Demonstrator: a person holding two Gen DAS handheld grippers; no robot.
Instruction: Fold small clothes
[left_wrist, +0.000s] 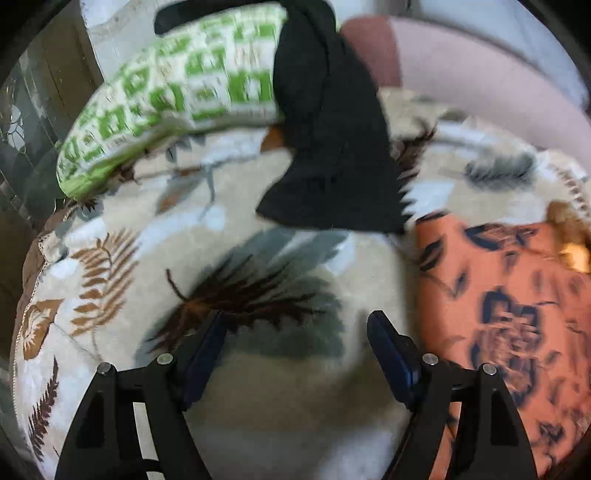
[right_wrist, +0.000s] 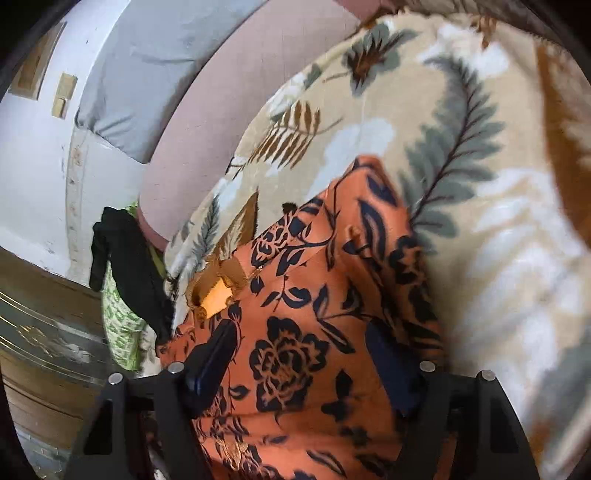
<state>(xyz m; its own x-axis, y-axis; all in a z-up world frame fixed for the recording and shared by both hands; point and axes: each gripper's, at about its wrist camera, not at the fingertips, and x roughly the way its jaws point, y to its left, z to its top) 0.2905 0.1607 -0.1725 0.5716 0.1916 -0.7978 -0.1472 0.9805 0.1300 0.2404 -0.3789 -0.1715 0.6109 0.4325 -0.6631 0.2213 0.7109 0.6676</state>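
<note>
An orange garment with dark blue flowers (right_wrist: 314, 295) lies on a beige leaf-print blanket (right_wrist: 498, 240); it also shows at the right of the left wrist view (left_wrist: 509, 314). My right gripper (right_wrist: 303, 336) is open right over it, a finger on each side of the cloth. My left gripper (left_wrist: 299, 325) is open and empty above the bare blanket (left_wrist: 258, 387), left of the orange garment. A black garment (left_wrist: 332, 147) hangs over a green and white pillow (left_wrist: 166, 96) at the back, also seen in the right wrist view (right_wrist: 133, 266).
A pink bolster (right_wrist: 229, 110) and a grey pillow (right_wrist: 147, 74) lie beyond the blanket, by a white wall (right_wrist: 33, 166). The bed edge and a dark floor (right_wrist: 44, 350) are at the left.
</note>
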